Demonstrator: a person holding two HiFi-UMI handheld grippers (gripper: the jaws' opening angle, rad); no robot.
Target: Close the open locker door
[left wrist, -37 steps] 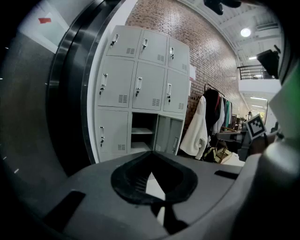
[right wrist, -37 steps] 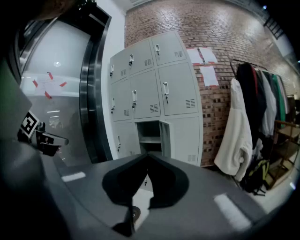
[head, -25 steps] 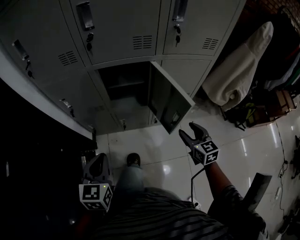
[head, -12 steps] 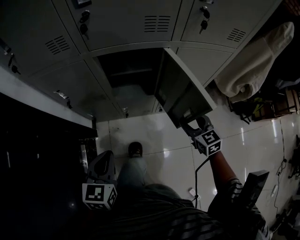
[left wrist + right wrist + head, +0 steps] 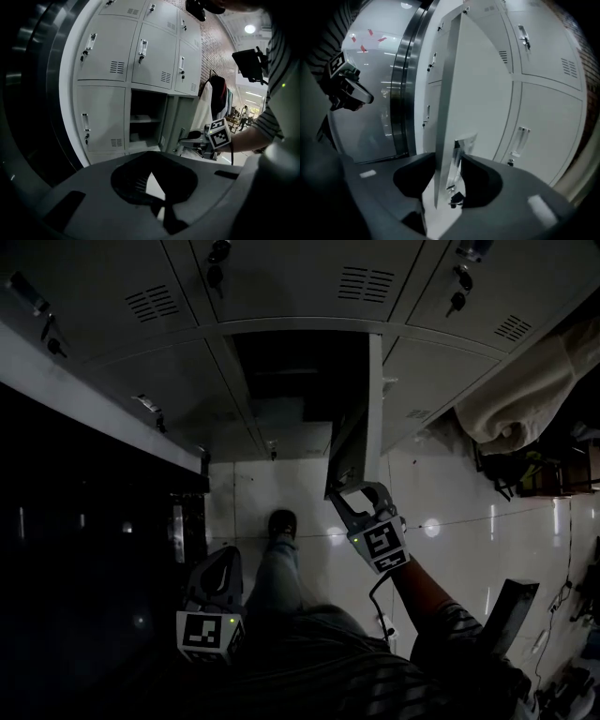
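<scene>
The grey locker door point(image 5: 354, 442) stands out from the open lower compartment point(image 5: 300, 371), seen nearly edge-on in the head view. My right gripper point(image 5: 349, 489) is at the door's free lower edge. In the right gripper view the door point(image 5: 476, 84) runs between my right gripper's point(image 5: 449, 187) closing jaws, with a pad against each side beside the latch plate point(image 5: 459, 145). My left gripper point(image 5: 220, 563) hangs low beside the person's leg, away from the lockers; in its own view the left gripper point(image 5: 158, 199) has its fingertips together with nothing held.
Closed lockers point(image 5: 281, 287) with keyed handles surround the compartment. A dark wall point(image 5: 84, 549) rises at the left. A pale cloth point(image 5: 525, 395) hangs at the right over clutter. The person's shoe point(image 5: 281, 521) stands on the glossy tiled floor point(image 5: 450, 493).
My right gripper has risen to the door's free edge and its jaws have come in round it. The door now shows edge-on instead of angled out. The left gripper has hardly moved.
</scene>
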